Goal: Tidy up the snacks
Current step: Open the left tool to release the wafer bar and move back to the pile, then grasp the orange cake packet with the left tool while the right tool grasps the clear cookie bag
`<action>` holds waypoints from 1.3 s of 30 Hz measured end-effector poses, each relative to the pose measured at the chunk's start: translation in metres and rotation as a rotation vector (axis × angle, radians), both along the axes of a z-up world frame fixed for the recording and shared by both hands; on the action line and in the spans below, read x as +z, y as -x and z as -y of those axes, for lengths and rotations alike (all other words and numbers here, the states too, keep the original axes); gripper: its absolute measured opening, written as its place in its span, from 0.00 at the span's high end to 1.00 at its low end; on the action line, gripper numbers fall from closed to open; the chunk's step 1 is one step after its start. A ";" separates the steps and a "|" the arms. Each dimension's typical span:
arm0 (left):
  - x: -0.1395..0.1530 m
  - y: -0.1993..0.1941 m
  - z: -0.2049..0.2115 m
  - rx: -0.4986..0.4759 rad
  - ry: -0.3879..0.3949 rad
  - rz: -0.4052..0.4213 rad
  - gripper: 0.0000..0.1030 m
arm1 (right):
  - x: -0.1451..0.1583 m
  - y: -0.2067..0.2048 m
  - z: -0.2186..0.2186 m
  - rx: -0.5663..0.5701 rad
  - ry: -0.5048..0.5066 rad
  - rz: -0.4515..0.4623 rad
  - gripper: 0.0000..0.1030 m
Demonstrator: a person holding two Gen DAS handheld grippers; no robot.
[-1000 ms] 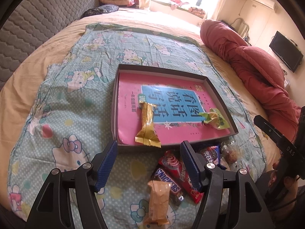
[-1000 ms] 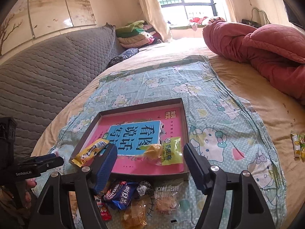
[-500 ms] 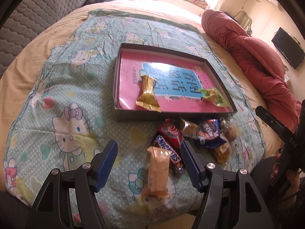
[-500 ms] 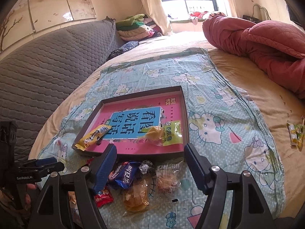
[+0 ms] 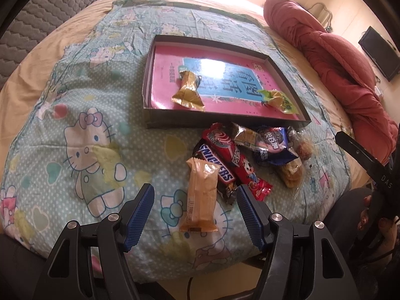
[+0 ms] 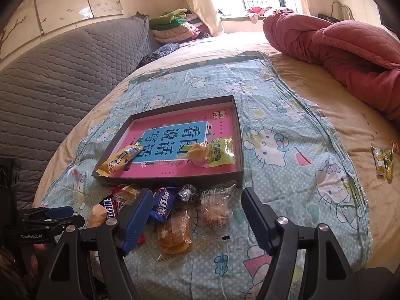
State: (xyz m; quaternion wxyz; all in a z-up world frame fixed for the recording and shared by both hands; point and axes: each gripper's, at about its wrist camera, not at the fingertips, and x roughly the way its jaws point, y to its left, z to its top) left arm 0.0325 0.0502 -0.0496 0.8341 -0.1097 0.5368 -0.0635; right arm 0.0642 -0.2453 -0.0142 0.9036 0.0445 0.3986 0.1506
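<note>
Two snacks lie inside the tray (image 5: 150, 95): a gold packet (image 5: 188, 91) at about 9 o'clock of the tray floor and a green-yellow packet (image 5: 278, 101) at about 4 o'clock, well apart from each other; both rest on the pink book (image 5: 225, 80) that lines the tray; tray sits on the cartoon-print sheet (image 5: 82, 130) over the bed. Loose pile lies on the sheet just outside the tray's near wall, toward 6 o'clock: tan bar (image 5: 201, 197), Snickers (image 5: 218, 172) partly under it, red bar (image 5: 236, 165) touching the Snickers, blue Oreo pack (image 5: 271, 143), clear cookie bag (image 5: 291, 171); a small gold-brown packet (image 5: 246, 136) sits between the red bar and the Oreo pack.

Left gripper (image 5: 195, 217) hovers above the near end of the tan bar; fingers spread wide, nothing between them gripped; tan bar lies in line with the gap.

Right gripper (image 6: 197, 215) hovers over the pile from the other side; fingers wide apart, holding nothing; cookie bag (image 6: 173, 232) and a second clear bag (image 6: 216, 212) lie in the gap below; Oreo pack (image 6: 163, 205) beside the left finger (image 6: 136, 220).

Red quilt (image 6: 337, 47) bunched at 1 o'clock of the tray; two more small packets (image 6: 382, 161) on the bare bedsheet at 3 o'clock, well apart from the tray.
</note>
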 end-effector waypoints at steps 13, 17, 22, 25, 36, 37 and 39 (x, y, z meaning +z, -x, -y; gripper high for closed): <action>-0.023 0.000 0.005 -0.007 0.018 -0.073 0.32 | -0.020 0.000 -0.004 0.007 0.032 -0.079 0.30; -0.032 -0.002 0.003 -0.002 0.035 -0.101 0.32 | -0.029 -0.006 0.000 -0.015 0.026 -0.112 0.30; -0.035 -0.004 0.003 -0.004 0.038 -0.088 0.32 | -0.042 -0.019 0.005 -0.043 0.018 -0.157 0.30; -0.035 -0.005 0.004 -0.009 0.030 -0.081 0.32 | -0.050 -0.025 0.004 -0.044 0.014 -0.187 0.30; -0.041 -0.014 0.017 -0.020 -0.011 -0.058 0.32 | -0.068 -0.038 -0.009 -0.011 0.089 -0.197 0.40; -0.041 -0.014 0.017 -0.021 -0.013 -0.056 0.32 | -0.069 -0.039 -0.009 -0.009 0.090 -0.198 0.44; -0.043 -0.016 0.018 -0.020 -0.014 -0.055 0.32 | -0.071 -0.041 -0.009 -0.015 0.097 -0.202 0.49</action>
